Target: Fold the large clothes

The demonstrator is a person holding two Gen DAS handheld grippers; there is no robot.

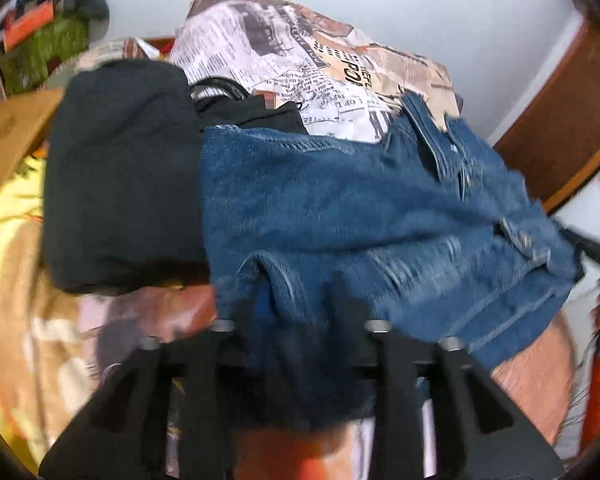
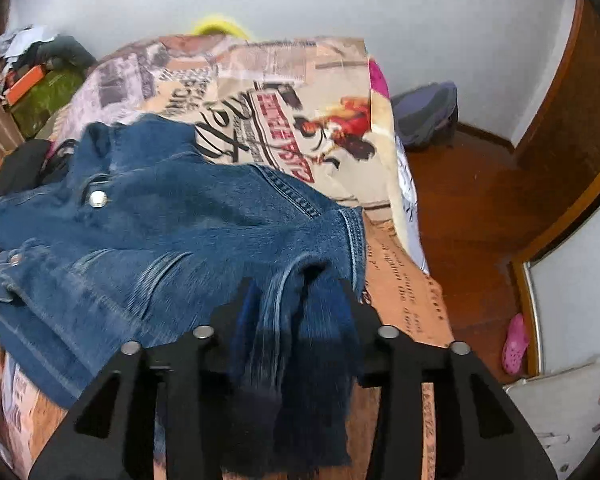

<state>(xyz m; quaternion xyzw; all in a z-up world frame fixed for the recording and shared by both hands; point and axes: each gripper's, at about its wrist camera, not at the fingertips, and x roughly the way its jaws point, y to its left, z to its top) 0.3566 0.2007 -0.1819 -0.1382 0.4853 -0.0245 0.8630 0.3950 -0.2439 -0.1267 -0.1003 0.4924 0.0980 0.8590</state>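
Landmark: a denim jacket [image 1: 340, 216] is laid on a bed [image 2: 404, 292] covered with a newspaper-print sheet; all places below are given from the jacket.

Jacket: blue denim with metal snaps [image 2: 98, 199] and a frayed hem; it is spread across the near part of the bed, with its near edge draped towards both cameras.

Left gripper [image 1: 296, 304]: set at the jacket's near left corner. The jaws are parted, with a fold of denim lying between the 2 fingers [image 1: 342, 300]. Whether the pads press on the cloth cannot be told (the view is blurred), but the gap looks slack.

Right gripper [image 2: 300, 300]: set at the jacket's near right corner. The jaws are parted here too, and the frayed hem hangs down between the 2 fingers [image 2: 354, 300]; a firm pinch is not seen.

Black garment [image 1: 120, 176]: folded, lying just beside the jacket's left edge and touching it.

Cables [image 1: 216, 88]: a dark coil is seen beyond the jacket, between the black garment and the printed sheet.

Cardboard [image 1: 8, 136]: a brown piece is seen left of the black garment, well apart from the jacket.

Yellow cloth [image 1: 8, 216]: left of the jacket, past the black garment.

Floor [image 2: 472, 208]: reddish wood, right of the jacket and past the bed's edge.

Pink shoe [image 2: 515, 344]: on the floor, well to the right of the jacket (beside a door frame).

Grey bag [image 2: 428, 116]: on the floor against the wall, beyond the jacket and to its right.
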